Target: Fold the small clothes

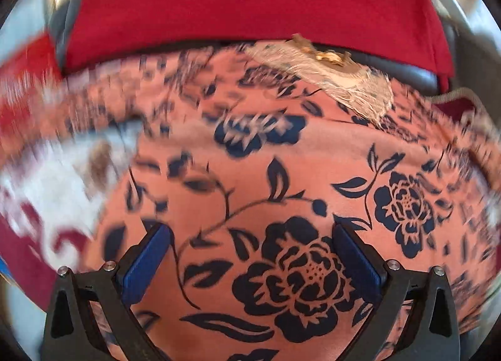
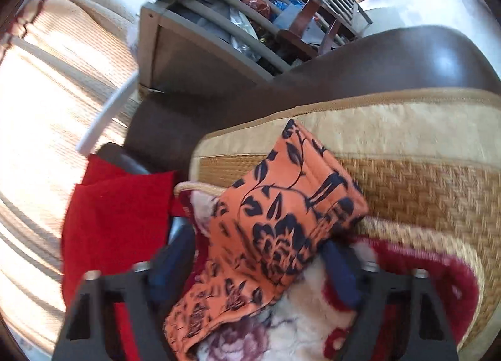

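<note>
1. Nearest in the left wrist view, the left claw (image 1: 252, 254) stands wide open right over the orange floral garment (image 1: 281, 173). Its blue pads (image 1: 147, 260) sit on either side of a large navy flower, the cloth spread flat under them and nothing pinched.

2. In the right wrist view the right claw (image 2: 260, 267) is partly open and straddles the near end of the same orange floral garment (image 2: 275, 213). The cloth lies between the pads, but motion blur hides whether they press on it — I cannot tell if it is gripped.

3. The relation that matters: from the right claw the garment's long axis runs straight ahead and slightly right, away along the pointing line, ending in a folded corner on the woven mat (image 2: 422, 179). The left claw is over the middle of the panel, the right at an end — so the right looks better placed to lift an edge.

4. Beneath the near end lies a red and cream floral blanket (image 2: 313, 314).

5. Farther off, a red cloth (image 1: 250, 7) is draped across the far side, just beyond the garment's upper edge and its pale lace patch (image 1: 328, 79).

6. Beyond that, a dark sofa arm (image 2: 375, 60) and a slatted crate (image 2: 238, 16).
</note>
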